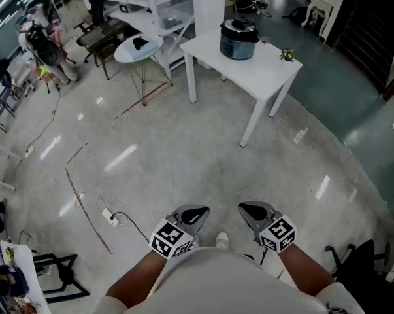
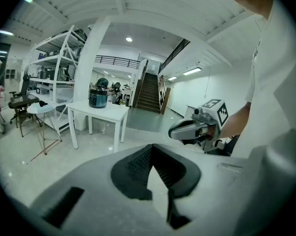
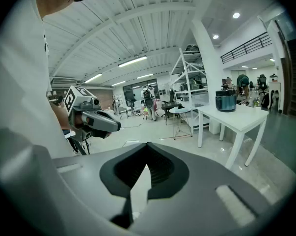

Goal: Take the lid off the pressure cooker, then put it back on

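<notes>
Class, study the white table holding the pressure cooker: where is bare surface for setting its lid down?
The white table is bare in front of the pressure cooker, toward its near corner, and at its left end. Tighter: the right corner, by a small green item.

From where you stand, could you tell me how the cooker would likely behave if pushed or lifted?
The cooker looks squat and wide, so it would probably slide rather than tip on the smooth table. It seems bulky and rigid, so it is likely heavy for its size. Its lid seems to have a raised top handle, probably the easiest grip.
</notes>
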`<state>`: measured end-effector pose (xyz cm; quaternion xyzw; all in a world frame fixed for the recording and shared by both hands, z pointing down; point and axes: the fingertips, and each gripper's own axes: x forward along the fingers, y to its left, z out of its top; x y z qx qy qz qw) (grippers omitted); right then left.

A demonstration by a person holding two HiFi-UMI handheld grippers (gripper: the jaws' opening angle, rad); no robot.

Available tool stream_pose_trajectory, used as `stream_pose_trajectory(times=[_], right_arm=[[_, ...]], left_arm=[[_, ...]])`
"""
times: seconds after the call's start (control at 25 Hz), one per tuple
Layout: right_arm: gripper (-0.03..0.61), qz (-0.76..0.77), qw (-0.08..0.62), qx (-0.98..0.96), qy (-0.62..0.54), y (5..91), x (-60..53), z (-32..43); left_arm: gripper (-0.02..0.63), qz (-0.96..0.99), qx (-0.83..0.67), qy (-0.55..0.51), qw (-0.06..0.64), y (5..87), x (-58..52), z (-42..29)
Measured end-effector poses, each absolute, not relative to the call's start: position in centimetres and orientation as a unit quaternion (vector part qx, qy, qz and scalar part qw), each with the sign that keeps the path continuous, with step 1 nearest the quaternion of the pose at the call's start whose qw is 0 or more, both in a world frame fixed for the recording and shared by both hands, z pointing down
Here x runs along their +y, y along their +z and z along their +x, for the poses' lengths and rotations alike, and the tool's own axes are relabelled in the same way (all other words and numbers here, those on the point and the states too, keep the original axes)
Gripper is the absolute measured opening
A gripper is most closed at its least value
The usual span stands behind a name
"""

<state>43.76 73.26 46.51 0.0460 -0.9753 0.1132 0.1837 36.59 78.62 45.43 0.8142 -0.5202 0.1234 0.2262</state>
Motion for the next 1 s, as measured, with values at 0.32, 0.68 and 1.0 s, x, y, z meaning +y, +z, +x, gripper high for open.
stream_pose_trajectory(times=[0.32,0.68,1.0], right_arm=[[0.011,0.052,0.176,-0.976,0.115,48.6,67.8,47.5],[0.079,0.098,0.149,-0.976,0.124,48.8,60.2,45.4],[0.147,0.140,0.152,-0.972,0.109,47.0,53.3,36.5]], left_arm=[[0.006,0.804,-0.539,0.121,0.221,45.9,74.2,39.0],[0.006,0.809,-0.529,0.112,0.231,47.1,68.2,35.4],[0.006,0.838,-0.487,0.109,0.220,46.0,61.2,26.6]])
